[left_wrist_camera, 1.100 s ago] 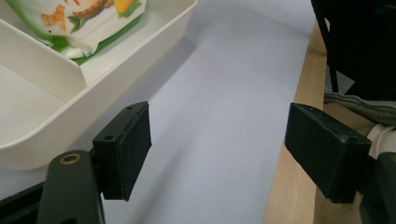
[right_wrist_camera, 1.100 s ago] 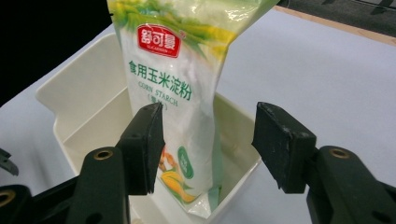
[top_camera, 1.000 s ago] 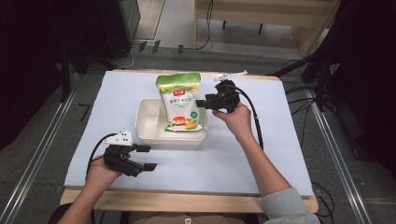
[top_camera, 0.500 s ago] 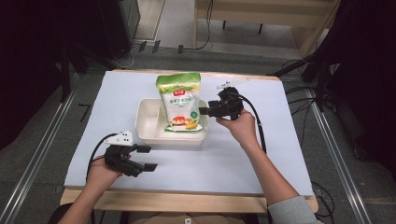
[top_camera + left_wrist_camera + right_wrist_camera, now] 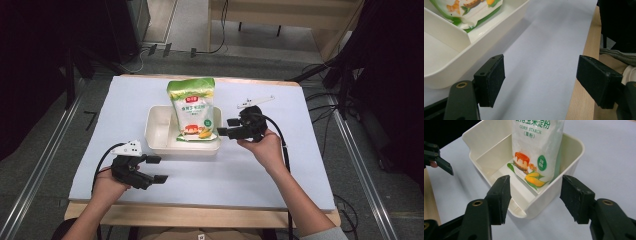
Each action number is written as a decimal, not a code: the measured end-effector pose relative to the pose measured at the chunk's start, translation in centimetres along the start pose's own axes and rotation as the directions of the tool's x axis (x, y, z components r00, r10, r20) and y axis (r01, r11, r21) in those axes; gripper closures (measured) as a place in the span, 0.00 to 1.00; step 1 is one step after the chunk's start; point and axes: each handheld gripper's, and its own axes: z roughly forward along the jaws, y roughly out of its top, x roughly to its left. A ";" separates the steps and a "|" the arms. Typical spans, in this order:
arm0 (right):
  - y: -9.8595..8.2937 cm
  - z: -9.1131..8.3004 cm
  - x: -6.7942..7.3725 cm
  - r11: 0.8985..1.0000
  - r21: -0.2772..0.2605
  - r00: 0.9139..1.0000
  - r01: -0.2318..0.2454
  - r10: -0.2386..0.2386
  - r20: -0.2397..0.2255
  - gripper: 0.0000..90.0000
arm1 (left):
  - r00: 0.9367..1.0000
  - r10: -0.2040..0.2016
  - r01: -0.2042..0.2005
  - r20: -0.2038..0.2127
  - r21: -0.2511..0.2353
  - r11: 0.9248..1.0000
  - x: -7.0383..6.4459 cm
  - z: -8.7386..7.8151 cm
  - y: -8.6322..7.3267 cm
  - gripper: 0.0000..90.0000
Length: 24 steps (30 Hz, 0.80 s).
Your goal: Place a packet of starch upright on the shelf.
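A green and white corn starch bag point(image 5: 192, 107) stands upright in the right compartment of a white divided tray point(image 5: 159, 136) at the middle of the table. My right gripper point(image 5: 226, 127) hovers open just right of the tray, apart from the bag, jaws pointing left at it. In the right gripper view the bag point(image 5: 536, 145) and tray point(image 5: 574, 147) lie beyond my open gripper point(image 5: 535, 195). My left gripper point(image 5: 158, 169) rests open near the front left, empty. In the left gripper view the gripper point(image 5: 540, 75) stays spread over bare table beside the tray point(image 5: 449, 40).
A pale sheet point(image 5: 300, 170) covers the table, with a wooden strip point(image 5: 200, 216) along the front edge. Cables point(image 5: 285, 150) trail from both grippers. The tray's left compartment point(image 5: 161, 131) holds nothing. Metal rails and dark equipment flank the table.
My right gripper has drawn back toward the person's side and slightly right, away from the bag. The left gripper and the bag have stayed put.
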 end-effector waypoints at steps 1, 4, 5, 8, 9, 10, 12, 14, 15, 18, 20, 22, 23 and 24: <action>-0.2 -0.1 0.0 1.000 -0.006 1.000 -0.002 0.002 0.001 0.46 | 1.000 0.000 0.000 0.000 0.000 1.000 0.0 0.0 0.0 0.26; -1.0 -0.7 0.1 1.000 -0.020 1.000 -0.016 0.016 -0.007 0.46 | 1.000 0.001 -0.001 -0.005 -0.001 1.000 -0.2 -0.1 0.0 0.26; -1.2 -0.9 0.2 1.000 -0.022 1.000 -0.015 0.015 -0.008 0.45 | 1.000 0.002 -0.002 -0.006 0.001 1.000 -0.2 -0.1 0.0 0.26; -1.9 -1.2 0.4 1.000 -0.009 0.999 -0.027 0.027 -0.021 0.46 | 1.000 -0.003 0.003 -0.007 -0.002 1.000 -0.2 -0.1 0.0 0.26; -2.6 -1.5 0.6 1.000 -0.010 1.000 -0.022 0.022 -0.022 0.47 | 1.000 -0.001 0.001 -0.006 -0.001 1.000 -0.1 -0.1 0.0 0.26; -2.9 -1.5 0.7 1.000 -0.016 1.000 -0.018 0.017 -0.017 0.46 | 1.000 0.001 -0.001 -0.008 0.003 1.000 -0.1 -0.1 0.0 0.26; -3.8 -1.4 0.8 1.000 -0.024 1.000 -0.005 0.005 -0.001 0.46 | 1.000 0.014 -0.014 -0.010 0.008 1.000 0.0 0.1 -0.1 0.27; -4.6 -1.2 0.9 1.000 -0.013 1.000 -0.012 0.012 -0.008 0.46 | 1.000 0.018 -0.018 -0.010 0.019 1.000 -0.1 0.2 0.0 0.27; -5.0 -1.1 0.9 1.000 -0.012 1.000 -0.013 0.013 -0.009 0.46 | 1.000 0.018 -0.018 -0.009 0.022 1.000 -0.1 0.2 0.0 0.27; -6.1 -1.2 1.2 1.000 -0.015 1.000 -0.001 0.001 -0.006 0.47 | 1.000 0.008 -0.008 0.002 0.032 0.999 0.0 0.1 -0.1 0.27; -6.7 -1.3 1.4 0.999 -0.009 0.999 -0.037 0.037 -0.032 0.48 | 1.000 0.000 0.000 0.006 0.030 1.000 0.1 0.0 -0.2 0.27; -7.4 -1.3 1.5 0.999 -0.004 0.998 -0.042 0.041 -0.042 0.47 | 1.000 -0.002 0.002 0.005 0.027 1.000 0.1 -0.1 -0.2 0.27; -7.8 -1.3 1.6 1.000 -0.002 0.999 -0.030 0.030 -0.036 0.46 | 1.000 -0.007 0.007 0.007 0.029 1.000 0.2 -0.1 -0.1 0.27; -8.1 -1.1 1.7 1.000 0.002 0.999 -0.018 0.018 -0.026 0.45 | 1.000 -0.010 0.010 0.005 0.027 1.000 0.2 -0.1 -0.1 0.27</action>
